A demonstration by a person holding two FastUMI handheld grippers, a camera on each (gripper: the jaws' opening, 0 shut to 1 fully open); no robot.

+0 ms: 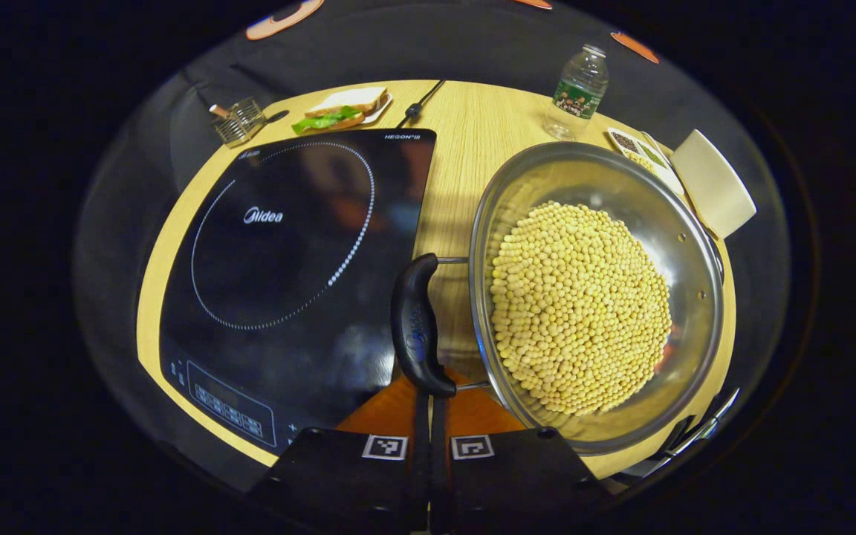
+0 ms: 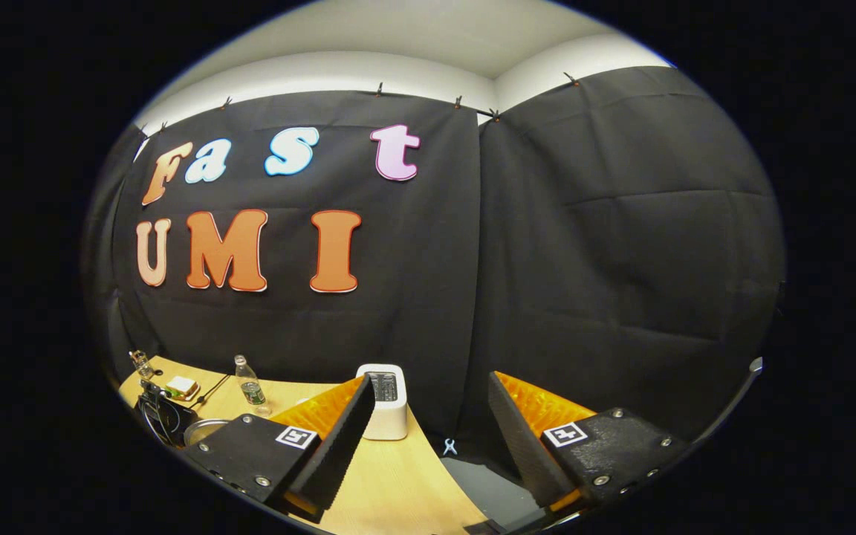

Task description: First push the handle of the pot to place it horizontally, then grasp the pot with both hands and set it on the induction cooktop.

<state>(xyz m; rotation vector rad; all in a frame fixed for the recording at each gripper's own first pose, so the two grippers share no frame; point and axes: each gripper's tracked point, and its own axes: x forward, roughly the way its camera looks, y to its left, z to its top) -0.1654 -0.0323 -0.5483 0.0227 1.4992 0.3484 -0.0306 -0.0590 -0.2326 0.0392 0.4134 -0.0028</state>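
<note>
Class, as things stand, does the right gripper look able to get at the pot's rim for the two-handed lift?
Probably not yet: the right gripper is open but raised and aimed at the booth wall, with the pot low at its left. Nothing visibly blocks it; it would need to turn down.

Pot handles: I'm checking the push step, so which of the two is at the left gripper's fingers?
The black loop handle on the pot's cooktop side, just ahead of the left gripper. The other handle sits on the far rim.

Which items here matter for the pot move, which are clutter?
Job: pot of beans, its handle, induction cooktop, left gripper shut by the handle, right gripper open.
Clutter: water bottle, sandwich, wire basket, white box.
</note>
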